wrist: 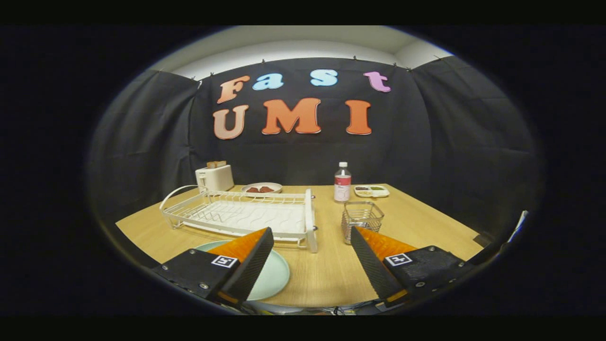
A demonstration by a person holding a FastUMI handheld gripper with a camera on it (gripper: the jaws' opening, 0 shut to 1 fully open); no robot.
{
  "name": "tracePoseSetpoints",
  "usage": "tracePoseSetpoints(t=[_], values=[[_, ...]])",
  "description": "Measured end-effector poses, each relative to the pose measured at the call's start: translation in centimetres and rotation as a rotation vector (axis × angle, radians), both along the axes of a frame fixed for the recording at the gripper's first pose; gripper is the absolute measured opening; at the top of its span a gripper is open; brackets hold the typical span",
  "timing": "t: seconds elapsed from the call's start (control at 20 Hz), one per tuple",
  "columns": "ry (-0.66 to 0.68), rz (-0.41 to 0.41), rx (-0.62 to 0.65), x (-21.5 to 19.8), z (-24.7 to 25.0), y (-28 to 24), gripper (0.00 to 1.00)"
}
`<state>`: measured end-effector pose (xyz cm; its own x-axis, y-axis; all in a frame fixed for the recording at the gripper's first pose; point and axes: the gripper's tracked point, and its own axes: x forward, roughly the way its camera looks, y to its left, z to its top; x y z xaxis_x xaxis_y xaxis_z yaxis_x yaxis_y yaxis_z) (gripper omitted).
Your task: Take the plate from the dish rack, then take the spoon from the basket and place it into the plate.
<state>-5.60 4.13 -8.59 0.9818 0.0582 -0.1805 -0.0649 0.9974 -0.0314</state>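
A pale green plate lies flat on the wooden table, in front of the white wire dish rack; my left finger covers part of it. The rack holds no dishes. A small wire basket stands to the right of the rack, just beyond my right fingertip; I cannot make out a spoon in it. My gripper is open, its fingers wide apart with only bare table between them.
At the back of the table stand a white toaster, a plate with dark food, a clear bottle with a red label and a small white tray with food. Black cloth walls close the booth.
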Motion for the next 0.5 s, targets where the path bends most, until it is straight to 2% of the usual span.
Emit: tracePoseSetpoints(t=[0.5], values=[[-0.074,-0.144,0.022,-0.3,2.4,-9.0,0.97]])
